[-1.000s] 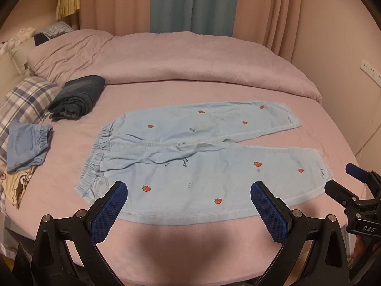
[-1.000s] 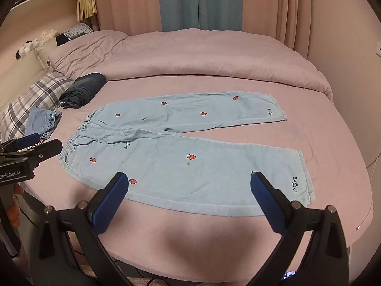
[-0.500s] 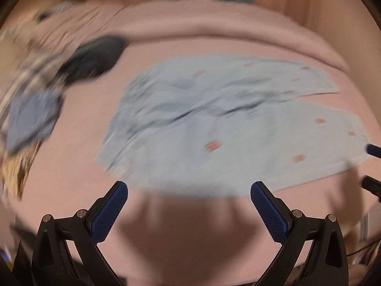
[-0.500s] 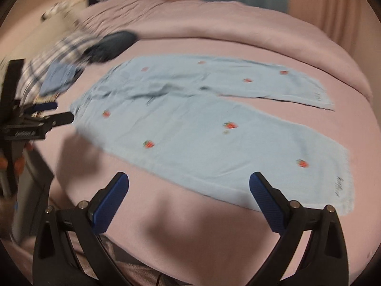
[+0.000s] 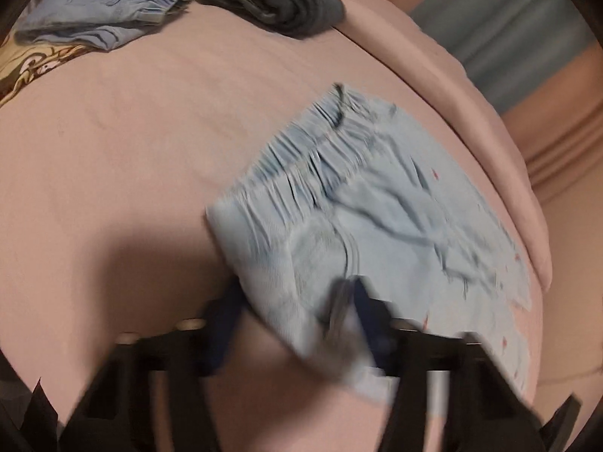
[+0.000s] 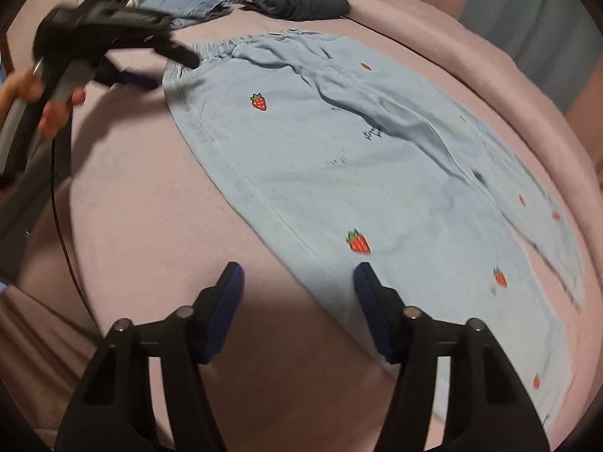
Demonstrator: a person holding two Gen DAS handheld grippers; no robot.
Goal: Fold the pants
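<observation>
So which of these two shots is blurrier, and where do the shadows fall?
Left wrist view: motion-blurred, worst on the left gripper and the pants corner between its fingers; shadow lower left. Right wrist view: sharper; right gripper crisp, its shadow on the pink sheet.

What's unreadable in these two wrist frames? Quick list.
- Left gripper, left wrist view: motion blur; whether its pads press the pants corner lying between them is unclear. Jaws have just been closing.
- Right gripper, right wrist view: the pants edge lies between the half-closed fingers, contact unclear.
- Pants hems: cut off at the right edge in both views.
- Small dark embroidery: too small to read.
- Folded dark garment: type indistinct.
</observation>
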